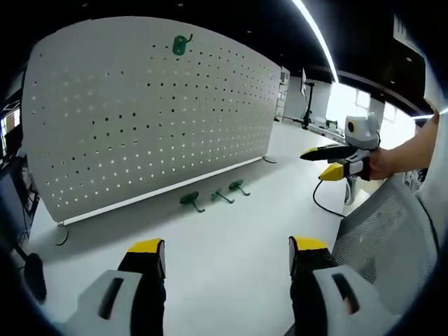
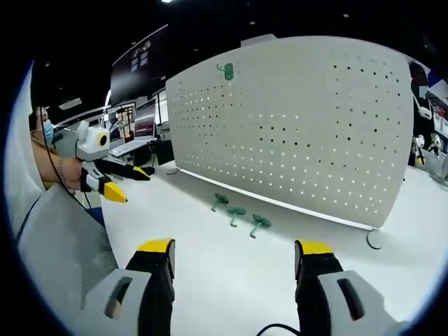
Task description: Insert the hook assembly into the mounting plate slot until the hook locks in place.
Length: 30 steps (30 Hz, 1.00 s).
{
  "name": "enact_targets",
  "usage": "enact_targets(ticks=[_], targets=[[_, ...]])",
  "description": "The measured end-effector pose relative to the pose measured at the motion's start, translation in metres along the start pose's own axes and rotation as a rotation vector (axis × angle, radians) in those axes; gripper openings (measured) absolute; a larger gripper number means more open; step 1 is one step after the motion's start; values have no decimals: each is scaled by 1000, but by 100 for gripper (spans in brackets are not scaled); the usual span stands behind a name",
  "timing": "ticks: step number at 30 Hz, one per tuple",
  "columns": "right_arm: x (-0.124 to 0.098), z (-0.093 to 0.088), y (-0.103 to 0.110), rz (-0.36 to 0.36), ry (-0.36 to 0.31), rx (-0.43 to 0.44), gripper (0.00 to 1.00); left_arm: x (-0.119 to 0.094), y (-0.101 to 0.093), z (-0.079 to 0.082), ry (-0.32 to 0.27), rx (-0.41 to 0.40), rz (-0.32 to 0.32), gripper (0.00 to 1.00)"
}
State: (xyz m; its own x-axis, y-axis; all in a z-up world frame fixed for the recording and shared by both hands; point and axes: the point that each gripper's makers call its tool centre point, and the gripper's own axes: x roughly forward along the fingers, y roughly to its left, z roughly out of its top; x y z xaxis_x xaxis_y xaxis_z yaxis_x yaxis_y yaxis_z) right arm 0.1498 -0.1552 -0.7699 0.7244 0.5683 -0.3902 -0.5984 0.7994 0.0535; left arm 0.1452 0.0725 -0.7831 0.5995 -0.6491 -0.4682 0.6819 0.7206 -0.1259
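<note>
Right now both grippers hang above a white table (image 1: 231, 245) with jaws spread wide and nothing between them. Seen from the left gripper view, the left gripper (image 1: 227, 255) points toward the upright white pegboard (image 1: 140, 112), which fills the ten-to-one o'clock region; a green hook (image 1: 180, 45) is mounted on it near twelve o'clock. Three more green hooks (image 1: 213, 196) lie in a row on the table just in front of the board's foot, near the view's centre. At three o'clock the right gripper (image 1: 334, 162) comes in, held by a hand (image 1: 383, 162), its yellow-tipped jaws parted and empty. From the right gripper view, the left gripper shows at nine o'clock, jaws likewise apart, well away from the hooks.
</note>
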Motion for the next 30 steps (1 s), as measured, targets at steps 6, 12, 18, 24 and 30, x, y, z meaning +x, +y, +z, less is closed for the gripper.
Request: enact_targets(ticks=[6, 12, 18, 24, 30], targets=[[1, -2, 3, 9, 10, -5, 67, 3, 4, 5, 22, 23, -19, 74], [2, -3, 5, 14, 27, -25, 67, 11, 9, 11, 66, 80, -58, 74], [1, -3, 4, 11, 26, -14, 67, 23, 14, 14, 119, 141, -104, 75], [1, -3, -1, -7, 20, 1, 66, 35, 21, 20, 172, 211, -148, 75], [0, -4, -2, -10, 21, 6, 66, 44, 29, 23, 208, 270, -185, 74]])
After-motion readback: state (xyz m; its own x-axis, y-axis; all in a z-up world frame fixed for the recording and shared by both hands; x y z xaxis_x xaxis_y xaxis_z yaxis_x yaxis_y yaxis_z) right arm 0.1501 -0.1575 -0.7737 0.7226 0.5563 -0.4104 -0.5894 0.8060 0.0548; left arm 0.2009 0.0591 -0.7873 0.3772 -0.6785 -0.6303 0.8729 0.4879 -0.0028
